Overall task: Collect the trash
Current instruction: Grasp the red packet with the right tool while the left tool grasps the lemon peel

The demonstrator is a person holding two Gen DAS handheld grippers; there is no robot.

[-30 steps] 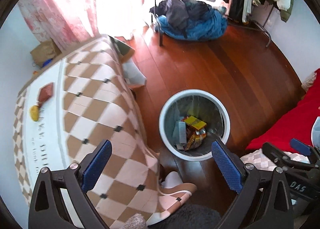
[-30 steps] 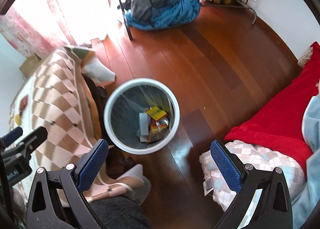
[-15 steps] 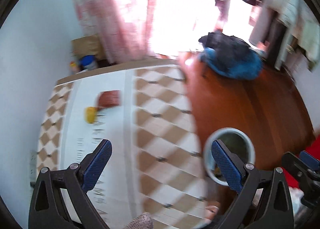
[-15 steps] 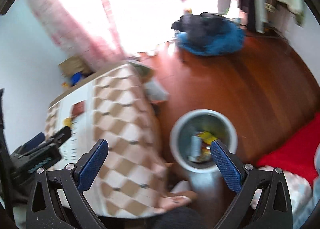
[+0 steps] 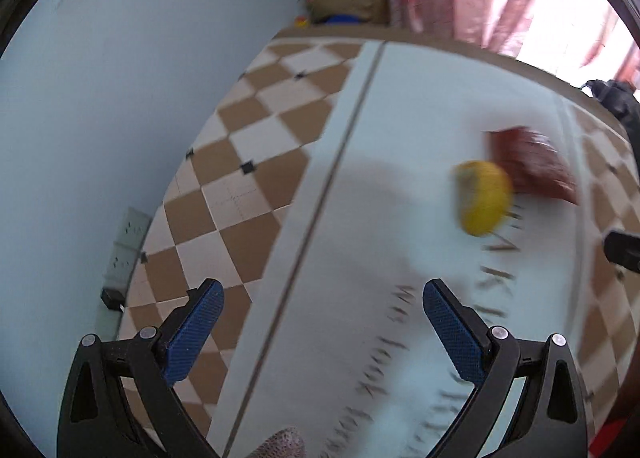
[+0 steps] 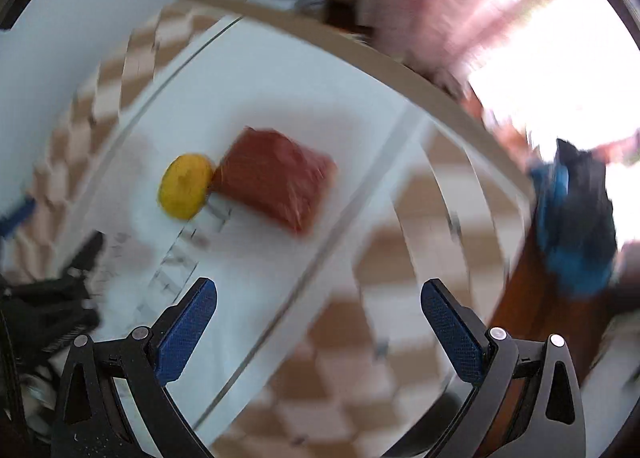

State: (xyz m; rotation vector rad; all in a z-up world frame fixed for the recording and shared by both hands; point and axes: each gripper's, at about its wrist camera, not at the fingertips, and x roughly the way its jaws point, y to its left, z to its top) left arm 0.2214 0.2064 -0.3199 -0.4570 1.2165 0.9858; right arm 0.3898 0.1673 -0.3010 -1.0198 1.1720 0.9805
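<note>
1. Left wrist view: left gripper (image 5: 323, 300) gapes wide, nothing between its fingers, hovering above the table (image 5: 360, 186). A yellow piece (image 5: 482, 198) touches a red packet (image 5: 528, 168), ahead and to the right, both blurred.
2. Right wrist view: right gripper (image 6: 319, 298) is spread wide and empty too. The yellow piece (image 6: 185, 186) and the red packet (image 6: 276, 186) lie ahead, slightly left, on the white strip of cloth (image 6: 280, 98).

Round piece of trash (image 6: 186, 186) lying on table (image 6: 280, 98), touching left edge of flat packet (image 6: 276, 178). Both sitting far from right gripper (image 6: 318, 322), left of centre. In left wrist view, same pair sitting far right of left gripper (image 5: 322, 328). Wall (image 5: 100, 98) standing left of table. Cardboard box (image 5: 348, 2) sitting beyond table's far edge.
</note>
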